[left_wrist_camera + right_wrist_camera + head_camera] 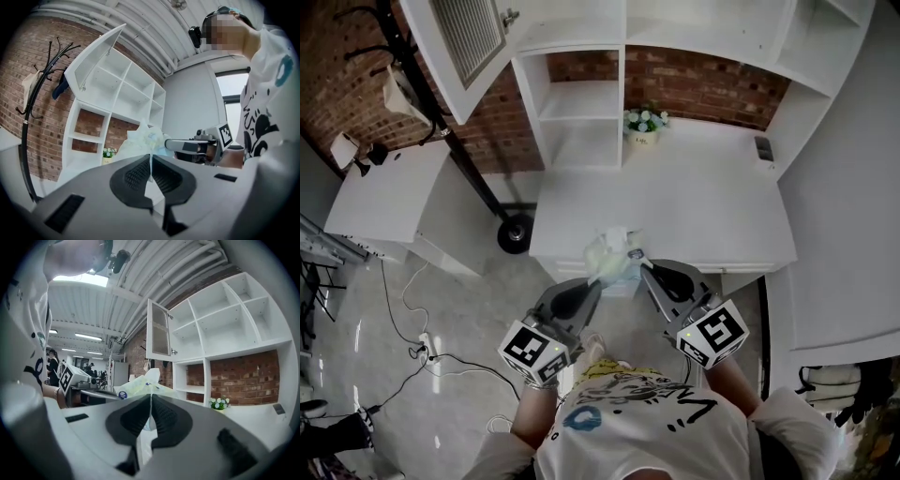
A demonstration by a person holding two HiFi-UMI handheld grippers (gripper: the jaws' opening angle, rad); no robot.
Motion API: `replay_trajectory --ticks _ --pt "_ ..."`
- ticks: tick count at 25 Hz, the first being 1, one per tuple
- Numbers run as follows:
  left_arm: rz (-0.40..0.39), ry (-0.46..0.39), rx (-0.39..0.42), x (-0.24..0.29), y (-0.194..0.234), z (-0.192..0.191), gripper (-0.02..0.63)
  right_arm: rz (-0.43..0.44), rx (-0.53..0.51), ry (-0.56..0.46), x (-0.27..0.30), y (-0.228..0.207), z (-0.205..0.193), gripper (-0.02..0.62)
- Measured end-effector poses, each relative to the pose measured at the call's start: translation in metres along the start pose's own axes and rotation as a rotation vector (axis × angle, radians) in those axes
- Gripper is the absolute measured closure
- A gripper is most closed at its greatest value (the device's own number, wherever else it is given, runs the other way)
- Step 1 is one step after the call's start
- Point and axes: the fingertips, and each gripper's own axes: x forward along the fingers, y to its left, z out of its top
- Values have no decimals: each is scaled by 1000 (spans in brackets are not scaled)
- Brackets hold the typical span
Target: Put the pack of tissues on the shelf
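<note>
The pack of tissues (611, 254), pale green and white in a crinkly wrapper, hangs in the air over the front edge of the white desk (703, 211). My left gripper (597, 280) is shut on the wrapper's left edge, and my right gripper (638, 264) is shut on its right edge. In the left gripper view the pack (143, 139) rises just beyond the pinched jaws, with the right gripper (190, 146) behind it. In the right gripper view the pack (138, 385) sits above the closed jaws. The white shelf unit (581, 117) stands at the back of the desk.
A small pot of flowers (644, 125) stands on the desk by the shelf unit, and a small dark object (763, 148) lies at the back right. A cabinet door (461, 42) hangs open at upper left. A black coat rack (441, 112) stands to the left.
</note>
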Motion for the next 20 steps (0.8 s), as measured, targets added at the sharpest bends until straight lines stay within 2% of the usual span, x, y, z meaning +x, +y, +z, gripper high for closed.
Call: replay_trajectory --ticks 4,15,20 --pt "-15 -11 6 12 32 19 588 -21 -18 -13 30 -16 15 568" --pt "-57 -33 112 39 109 81 588 -88 -92 -46 100 -50 64 568" --pt "-74 -65 172 49 131 104 588 -139 -183 -49 121 -59 87 568"
